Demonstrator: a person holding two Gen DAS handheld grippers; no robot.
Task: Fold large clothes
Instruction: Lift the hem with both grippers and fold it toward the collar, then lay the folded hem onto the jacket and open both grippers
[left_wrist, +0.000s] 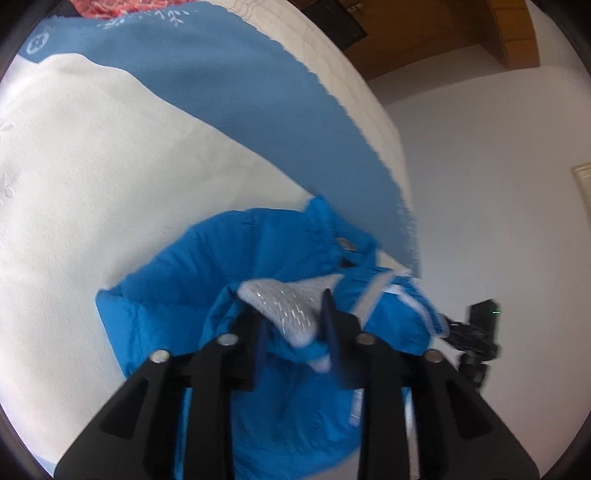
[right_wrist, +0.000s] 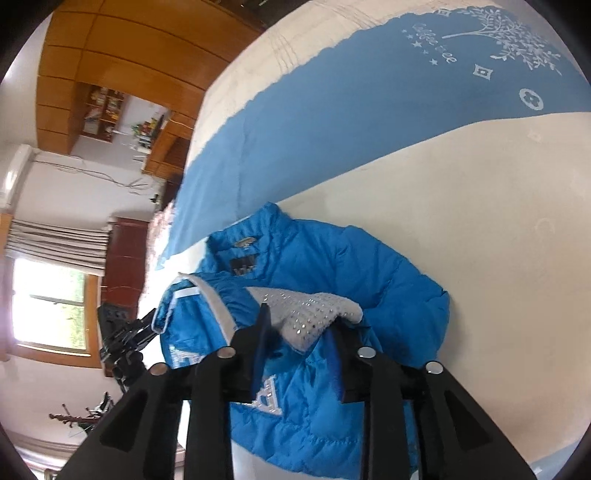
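Note:
A bright blue puffer jacket (left_wrist: 221, 266) (right_wrist: 332, 266) lies on a cream bed sheet (left_wrist: 110, 166) (right_wrist: 480, 221), its collar toward the bed's edge. In the left wrist view my left gripper (left_wrist: 293, 310) hangs just over the jacket. Its jaws stand apart, with a grey sequined piece of the jacket (left_wrist: 284, 295) loose between them. In the right wrist view my right gripper (right_wrist: 301, 317) is also open, astride a like grey sequined piece (right_wrist: 321, 306). White letters (right_wrist: 266, 395) show on the jacket below it.
A blue printed band (left_wrist: 240, 74) (right_wrist: 332, 129) crosses the sheet beyond the jacket. The bed's edge runs close by the collar. Off it stands a black device on a stand (left_wrist: 480, 328) (right_wrist: 118, 328) on the pale floor (left_wrist: 498, 184). Wooden cabinets (right_wrist: 129, 48) and a window (right_wrist: 55, 306) lie beyond.

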